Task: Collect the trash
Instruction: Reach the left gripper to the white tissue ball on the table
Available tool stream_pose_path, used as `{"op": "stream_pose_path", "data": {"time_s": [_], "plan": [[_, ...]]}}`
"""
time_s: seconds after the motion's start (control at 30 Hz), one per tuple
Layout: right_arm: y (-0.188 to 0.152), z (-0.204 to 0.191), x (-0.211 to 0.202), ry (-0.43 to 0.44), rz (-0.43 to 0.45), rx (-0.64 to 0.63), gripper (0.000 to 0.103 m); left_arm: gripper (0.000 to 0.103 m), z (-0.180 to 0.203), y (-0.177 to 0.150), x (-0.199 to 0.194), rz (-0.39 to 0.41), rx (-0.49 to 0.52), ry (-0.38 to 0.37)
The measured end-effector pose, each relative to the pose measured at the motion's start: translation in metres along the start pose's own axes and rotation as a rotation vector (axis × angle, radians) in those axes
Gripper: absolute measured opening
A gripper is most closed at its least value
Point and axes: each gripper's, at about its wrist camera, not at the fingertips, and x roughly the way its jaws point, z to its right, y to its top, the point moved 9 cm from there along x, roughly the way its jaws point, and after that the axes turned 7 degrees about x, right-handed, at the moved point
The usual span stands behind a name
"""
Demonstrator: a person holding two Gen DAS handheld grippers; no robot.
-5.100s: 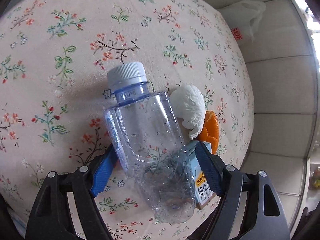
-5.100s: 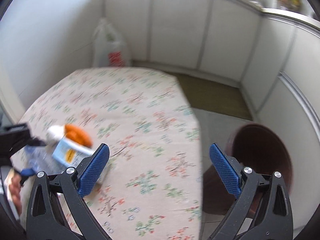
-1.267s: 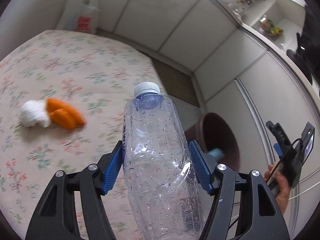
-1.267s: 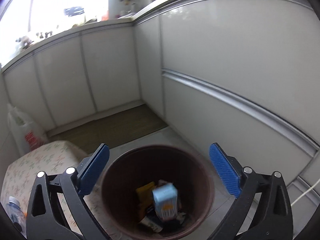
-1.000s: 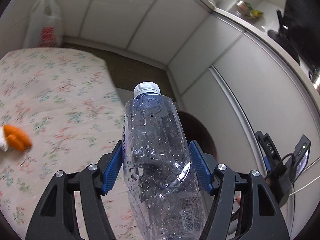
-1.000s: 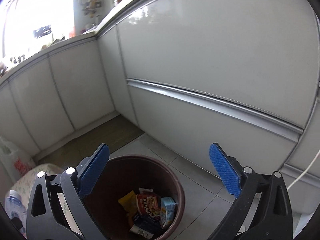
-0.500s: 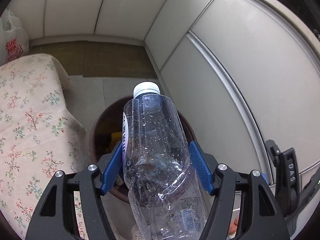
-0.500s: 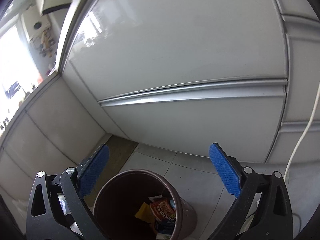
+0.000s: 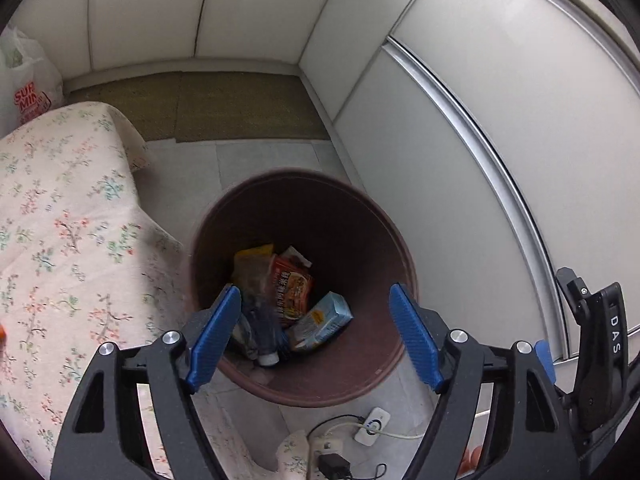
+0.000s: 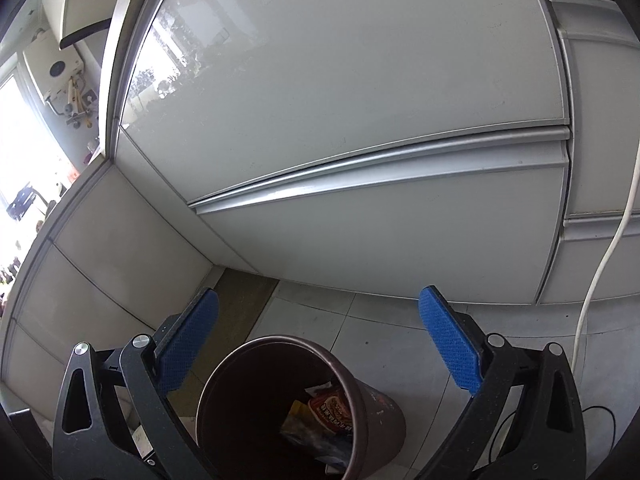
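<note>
- Sitting at far left, nearly out of shot: a sliver of orange trash (image 9: 1, 333) on the floral-cloth surface (image 9: 60, 240).
- Lying in the brown bin (image 9: 404, 264), cap toward the camera: the clear bottle (image 9: 260, 332), beside a red wrapper (image 9: 290, 286) and a blue carton (image 9: 320, 322).
- Hanging over the bin mouth, just been opening, blue pads spread and nothing between: left tongs (image 9: 316, 336).
- Pinching the bottle above the bin half a second earlier; now emptied.
- Hovering at right, spread and empty: right tongs (image 10: 320, 344).
- Advising: lifting clear of the rim before swinging back for the orange scrap.
</note>
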Motion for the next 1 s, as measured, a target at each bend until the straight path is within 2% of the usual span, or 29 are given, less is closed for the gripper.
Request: {"op": "stream_pose_path", "data": {"time_s": [0.17, 0.4, 0.6, 0.8, 1.0], "plan": [[-0.012, -0.016, -0.001, 0.021, -0.020, -0.049, 0.096, 0.076, -0.029, -0.007, -0.011, 0.015, -0.041, 0.045], [-0.054, -0.062, -0.006, 0.082, -0.089, -0.172, 0.096, 0.077, -0.111, -0.036, -0.035, 0.017, -0.170, 0.145], [-0.116, -0.120, -0.022, 0.168, -0.177, -0.314, 0.096, 0.077, -0.198, -0.067, -0.069, 0.026, -0.301, 0.233], [-0.199, -0.174, -0.046, 0.253, -0.264, -0.552, 0.096, 0.077, -0.279, -0.107, -0.105, 0.039, -0.442, 0.302], [-0.275, -0.210, -0.075, 0.328, -0.280, -0.819, 0.096, 0.077, -0.356, -0.156, -0.131, 0.049, -0.623, 0.353]]}}
